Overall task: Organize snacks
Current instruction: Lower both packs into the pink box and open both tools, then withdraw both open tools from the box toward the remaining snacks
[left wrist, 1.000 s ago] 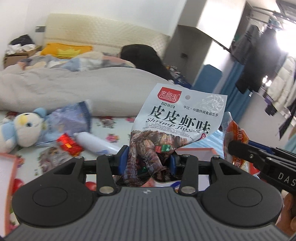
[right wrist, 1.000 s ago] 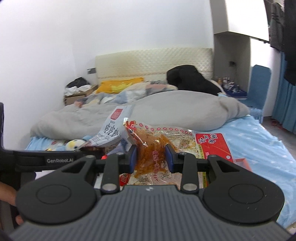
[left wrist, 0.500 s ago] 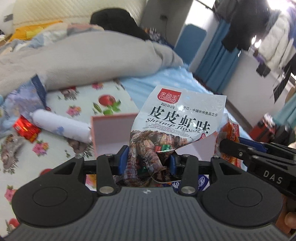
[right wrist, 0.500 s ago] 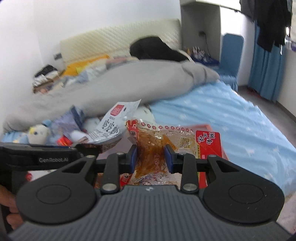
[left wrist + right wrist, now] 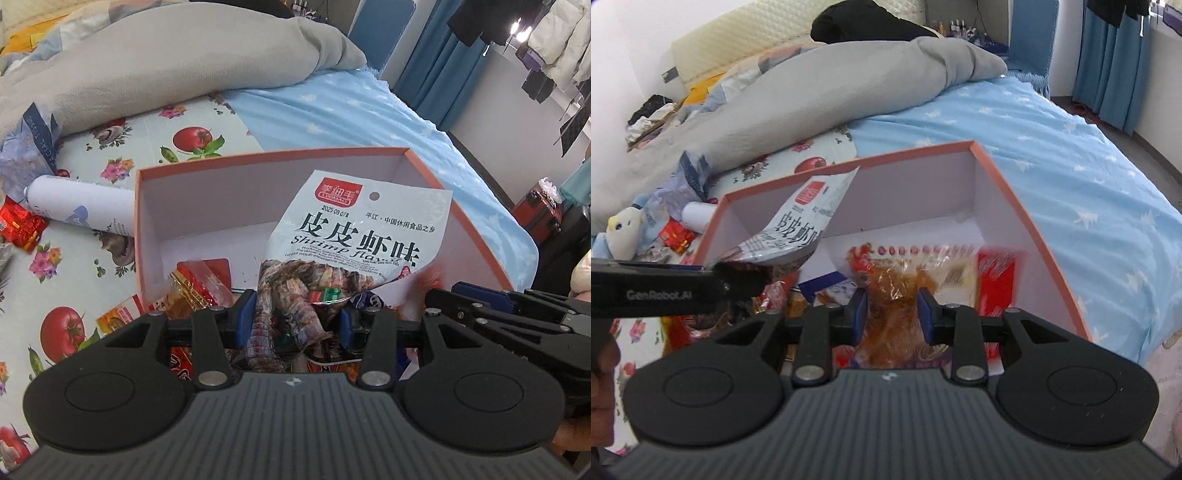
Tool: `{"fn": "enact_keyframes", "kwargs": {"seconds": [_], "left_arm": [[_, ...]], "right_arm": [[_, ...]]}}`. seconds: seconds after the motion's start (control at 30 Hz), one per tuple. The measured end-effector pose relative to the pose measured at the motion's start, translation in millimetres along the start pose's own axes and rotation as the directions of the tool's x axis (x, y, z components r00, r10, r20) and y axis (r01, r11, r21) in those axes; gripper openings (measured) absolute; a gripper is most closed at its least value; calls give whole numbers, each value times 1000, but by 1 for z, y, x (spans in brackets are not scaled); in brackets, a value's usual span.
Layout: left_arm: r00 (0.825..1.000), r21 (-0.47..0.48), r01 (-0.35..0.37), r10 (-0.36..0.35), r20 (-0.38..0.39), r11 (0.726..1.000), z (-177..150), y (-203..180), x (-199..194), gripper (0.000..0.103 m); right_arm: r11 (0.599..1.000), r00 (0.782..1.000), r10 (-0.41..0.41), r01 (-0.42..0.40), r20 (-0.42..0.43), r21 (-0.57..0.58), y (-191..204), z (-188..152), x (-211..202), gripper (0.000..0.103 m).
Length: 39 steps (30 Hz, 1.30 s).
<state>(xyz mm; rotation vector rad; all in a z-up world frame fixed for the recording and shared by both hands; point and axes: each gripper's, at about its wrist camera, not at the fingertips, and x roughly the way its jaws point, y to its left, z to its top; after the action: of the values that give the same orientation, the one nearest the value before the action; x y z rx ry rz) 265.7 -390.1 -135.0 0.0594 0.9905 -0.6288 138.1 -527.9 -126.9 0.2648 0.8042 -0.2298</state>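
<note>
My left gripper (image 5: 293, 325) is shut on a pale blue shrimp-flavour snack bag (image 5: 354, 236) and holds it over the pink-rimmed box (image 5: 258, 162). The same bag (image 5: 801, 225) shows at the left of the right wrist view. My right gripper (image 5: 892, 314) has its pads a little apart around a clear and red snack bag (image 5: 908, 269) that looks blurred, low inside the box (image 5: 1027, 210). Several snack packets (image 5: 195, 284) lie in the box's near end.
The box sits on a bed with a tomato-print sheet (image 5: 74, 177) and a blue sheet (image 5: 1071, 147). A grey duvet (image 5: 147, 59) lies behind. A white tube (image 5: 77, 210), a red packet (image 5: 18, 229) and a plush toy (image 5: 624, 232) lie left of the box.
Both grippers have tilted down and moved over the open box with their bags. The right gripper's pads have parted a little and its bag now looks blurred.
</note>
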Motion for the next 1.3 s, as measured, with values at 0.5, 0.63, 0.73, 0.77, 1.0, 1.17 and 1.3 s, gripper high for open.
{"fn": "enact_keyframes", "kwargs": {"seconds": [0.5, 0.63, 0.73, 0.77, 1.0, 1.17, 1.3], "left_arm": [[994, 57, 13, -19, 108, 998, 4, -7, -59, 69], [987, 69, 19, -29, 156, 997, 4, -7, -89, 69], [980, 73, 19, -33, 197, 997, 2, -5, -112, 69], [978, 73, 20, -34, 208, 997, 1, -4, -120, 69], [959, 75, 23, -43, 281, 997, -9, 6, -172, 69], [940, 73, 14, -38, 338, 997, -22, 13, -208, 69], [931, 57, 8, -28, 363, 998, -38, 23, -229, 69]], "right_arm": [[999, 996, 7, -10, 85, 34, 10, 6, -41, 43], [999, 989, 15, -20, 145, 31, 21, 11, -65, 43], [999, 982, 20, -26, 188, 27, 28, 12, -83, 43], [999, 979, 22, -27, 202, 27, 31, 12, -90, 43], [998, 956, 45, -56, 289, 33, 50, 10, -130, 43], [997, 942, 68, -76, 330, 11, 68, 3, -153, 43], [996, 934, 82, -83, 347, -10, 83, -6, -166, 43]]}}
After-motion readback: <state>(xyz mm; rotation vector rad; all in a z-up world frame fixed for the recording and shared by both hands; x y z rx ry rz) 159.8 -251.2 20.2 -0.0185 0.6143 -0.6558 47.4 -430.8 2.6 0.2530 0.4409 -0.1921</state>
